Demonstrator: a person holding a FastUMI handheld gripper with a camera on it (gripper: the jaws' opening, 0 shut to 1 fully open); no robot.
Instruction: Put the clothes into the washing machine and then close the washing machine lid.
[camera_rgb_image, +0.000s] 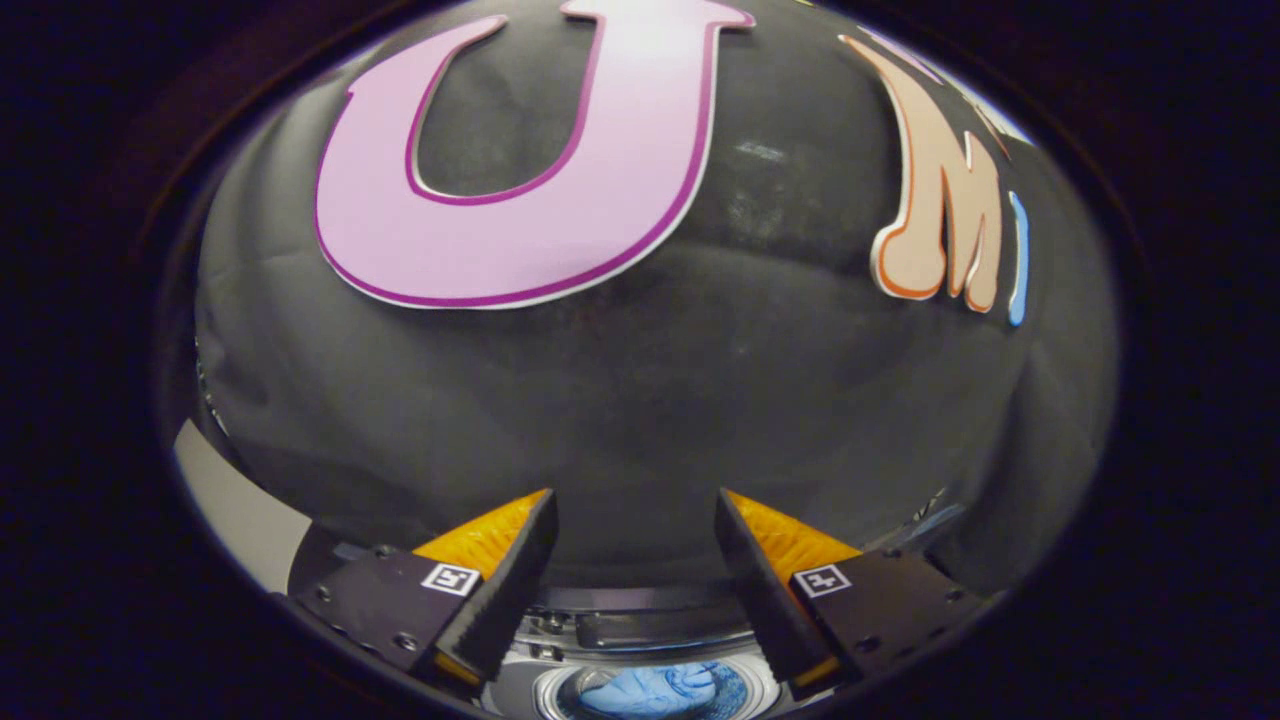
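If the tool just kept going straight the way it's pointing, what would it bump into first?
Probably the black cloth wall. The tool is open, holding nothing, and aims at the wall. The washing machine, with blue clothes inside, sits below the fingers, off that line. How far the wall is stays unclear.

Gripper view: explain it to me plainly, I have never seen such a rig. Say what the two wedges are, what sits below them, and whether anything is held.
The camera rides on a hand-held two-finger gripper and looks forward along its fingers. The two wedges are those fingers; they stand apart with nothing between them, so nothing is held. Ahead of them hangs the booth's black cloth wall. Low down, between the bases of the fingers, is the top of a washing machine with its round drum opening. Blue clothes already lie inside the drum. The lid's position cannot be judged from here.
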